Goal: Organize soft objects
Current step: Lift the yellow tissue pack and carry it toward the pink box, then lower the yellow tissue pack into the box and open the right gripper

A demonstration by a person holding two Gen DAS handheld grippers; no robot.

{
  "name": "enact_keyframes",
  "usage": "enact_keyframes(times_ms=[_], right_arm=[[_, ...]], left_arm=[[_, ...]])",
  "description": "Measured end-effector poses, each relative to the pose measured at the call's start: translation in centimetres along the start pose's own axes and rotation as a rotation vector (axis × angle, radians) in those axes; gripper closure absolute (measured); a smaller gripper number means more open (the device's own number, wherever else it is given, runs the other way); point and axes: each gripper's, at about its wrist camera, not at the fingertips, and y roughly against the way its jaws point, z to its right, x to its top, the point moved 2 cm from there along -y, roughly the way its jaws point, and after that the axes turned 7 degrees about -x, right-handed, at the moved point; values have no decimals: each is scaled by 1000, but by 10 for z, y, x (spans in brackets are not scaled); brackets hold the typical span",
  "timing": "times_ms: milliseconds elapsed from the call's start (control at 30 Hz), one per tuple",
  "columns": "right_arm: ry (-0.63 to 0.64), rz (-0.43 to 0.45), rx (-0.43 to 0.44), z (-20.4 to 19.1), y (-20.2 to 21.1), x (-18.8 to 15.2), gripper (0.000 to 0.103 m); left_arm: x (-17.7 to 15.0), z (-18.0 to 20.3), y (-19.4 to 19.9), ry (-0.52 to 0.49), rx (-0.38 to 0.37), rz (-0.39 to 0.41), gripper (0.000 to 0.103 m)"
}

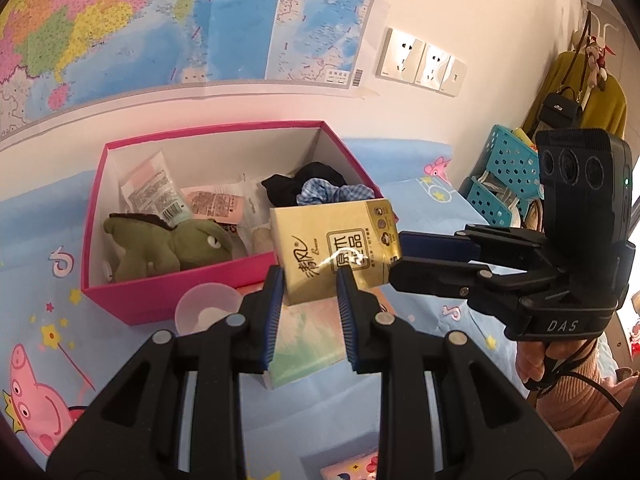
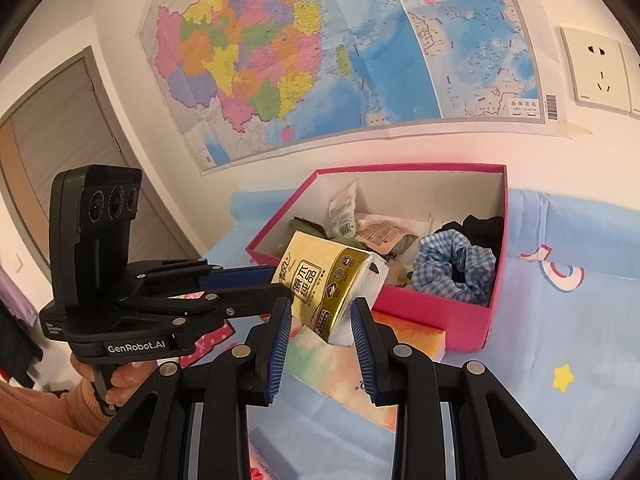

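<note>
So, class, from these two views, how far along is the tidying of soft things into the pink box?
Done: the toy dinosaur, checked scrunchie and black cloth lie in the box. In hand: the gold tissue pack, gripped by both the left gripper and right gripper, near the box's front wall. Left: lowering it in, then probably the pastel pack on the bedsheet outside.

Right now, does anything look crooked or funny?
Yes. The gold tissue pack hangs tilted in the air at the near edge of the pink box. It sits between the jaws of the left gripper, not lying inside the box.
</note>
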Motion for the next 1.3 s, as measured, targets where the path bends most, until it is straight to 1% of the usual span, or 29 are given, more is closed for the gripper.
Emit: enact_keyframes(times_ms=[467,767,1133,1300], right_arm=[[4,8,-13,5,-9,13,72],[-16,-1,-11,12,-20,22,72],[-23,-10,-23,17,-35,33,72],[-38,-18,-31,20,-43,36,72]], left_arm=[[13,-6,-7,2,27,3,75],[22,-12,-15,4,51,-7,75],[32,-24,-25,21,79,-15,75],[34,-30,-32,40,80,-29,75]])
